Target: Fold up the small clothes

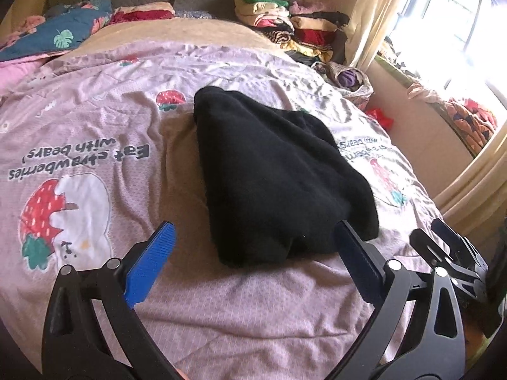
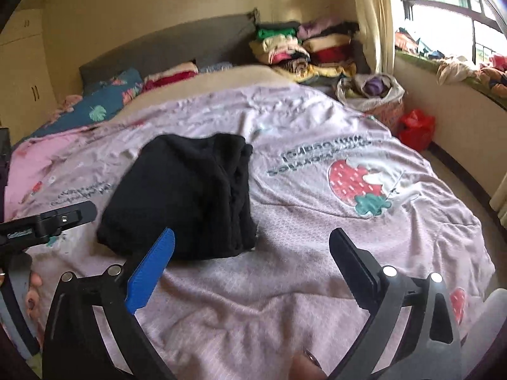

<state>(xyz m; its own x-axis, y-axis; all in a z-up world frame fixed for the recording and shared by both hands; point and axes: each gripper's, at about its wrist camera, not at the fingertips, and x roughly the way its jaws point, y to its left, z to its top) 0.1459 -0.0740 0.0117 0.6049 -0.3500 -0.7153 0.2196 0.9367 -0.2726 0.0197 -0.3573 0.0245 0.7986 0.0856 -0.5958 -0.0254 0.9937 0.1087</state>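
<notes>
A black garment (image 1: 279, 177) lies folded in a thick bundle on the pink strawberry-print bedspread (image 1: 95, 120); it also shows in the right wrist view (image 2: 183, 199). My left gripper (image 1: 253, 243) is open and empty, its blue-padded fingers straddling the bundle's near edge just above the bed. My right gripper (image 2: 250, 250) is open and empty, hovering at the bundle's near right corner. The right gripper also shows at the lower right of the left wrist view (image 1: 450, 247). The left gripper's body appears at the left edge of the right wrist view (image 2: 47, 221).
Stacks of folded clothes (image 2: 304, 50) sit at the bed's far right corner by the grey headboard (image 2: 164, 47). A teal floral pillow (image 1: 60, 34) lies far left. A bag of clothes (image 2: 370, 91) and a red bag (image 2: 415, 126) stand beside the bed under the window sill (image 2: 443, 72).
</notes>
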